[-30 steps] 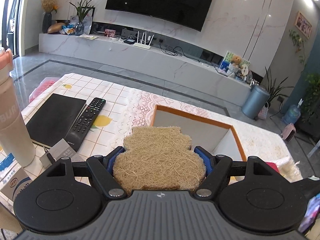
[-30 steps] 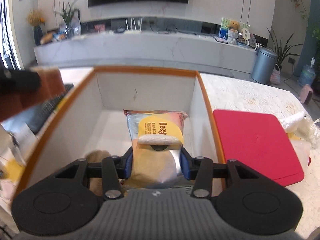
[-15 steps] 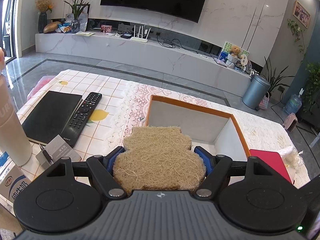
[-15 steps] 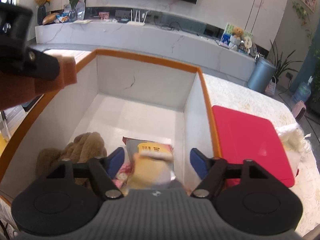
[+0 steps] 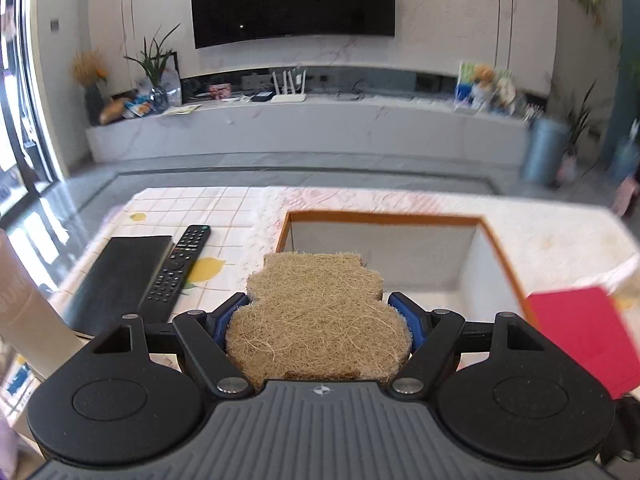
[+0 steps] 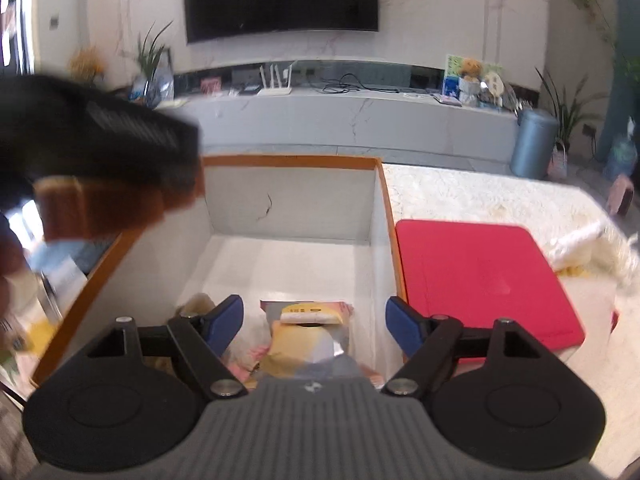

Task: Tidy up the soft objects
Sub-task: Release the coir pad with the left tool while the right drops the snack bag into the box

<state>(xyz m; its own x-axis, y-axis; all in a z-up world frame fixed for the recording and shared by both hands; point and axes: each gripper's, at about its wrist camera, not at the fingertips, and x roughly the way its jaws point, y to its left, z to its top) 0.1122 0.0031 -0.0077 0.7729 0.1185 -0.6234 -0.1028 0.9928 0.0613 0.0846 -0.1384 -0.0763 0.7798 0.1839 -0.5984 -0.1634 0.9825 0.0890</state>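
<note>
**A:** Start with the left wrist view. What does the left gripper (image 5: 318, 314) have?

**B:** Its blue pads press on either side of the fibre scouring pad (image 5: 318, 320), a flat tan piece with a stepped outline. It lies flat between the jaws, and its narrower end points forward toward the box (image 5: 384, 218).

**A:** And where is the box from there?

**B:** Straight ahead and a little to the right, lower than the pad. The pad's front edge overlaps the box's near left corner in this view. The remote (image 5: 178, 270) and the black notebook (image 5: 120, 276) lie left of the box, the red lid (image 5: 584, 336) just right of it. I would judge the carry only needs to go on forward and slightly right before the pad is over the open box.

**A:** Now the right wrist view.

**B:** The right gripper (image 6: 314, 324) sits over the near end of the box (image 6: 290, 161), its jaws opening and touching nothing. The snack packet (image 6: 308, 332) lies on the box floor between and below them, beside a plush toy (image 6: 198, 302) to its left.

**A:** So which hand is nearer the box?

**B:** The right is already over it. The left gripper (image 6: 96, 148) shows as a blur at the box's left rim with the scouring pad (image 6: 100, 204) under it, coming in from the left.
</note>
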